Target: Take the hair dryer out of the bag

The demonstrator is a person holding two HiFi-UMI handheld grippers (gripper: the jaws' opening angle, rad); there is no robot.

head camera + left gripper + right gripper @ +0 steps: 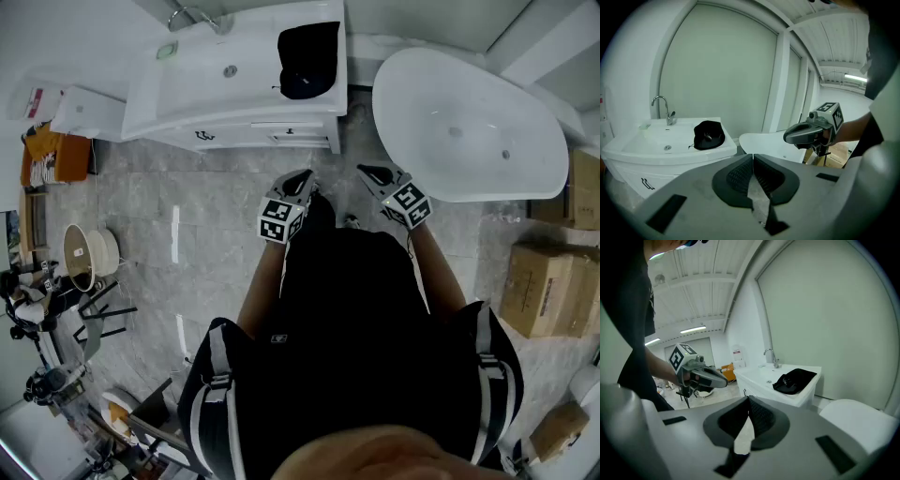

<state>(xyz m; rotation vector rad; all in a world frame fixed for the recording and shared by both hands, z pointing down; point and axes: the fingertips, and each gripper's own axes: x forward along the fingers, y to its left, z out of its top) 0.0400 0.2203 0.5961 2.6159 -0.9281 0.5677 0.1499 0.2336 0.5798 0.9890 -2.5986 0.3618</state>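
Note:
A black bag (pixel 307 61) lies on the right end of the white vanity top (pixel 187 94), its mouth partly open; it also shows in the left gripper view (pixel 708 134) and the right gripper view (pixel 794 379). No hair dryer can be made out; its contents are hidden. Both grippers hang in the air over the floor, well short of the vanity. My left gripper (pixel 305 176) (pixel 753 157) is shut with nothing between its pads. My right gripper (pixel 370 172) (pixel 749 399) is also shut and empty. Each shows in the other's view, side by side.
A white bathtub (pixel 469 122) stands right of the vanity. The sink basin (pixel 230 70) with its faucet (pixel 192 14) lies left of the bag. Cardboard boxes (pixel 539 286) sit at the right, stools and clutter (pixel 84 258) at the left. Grey tiled floor (pixel 187 216) lies below.

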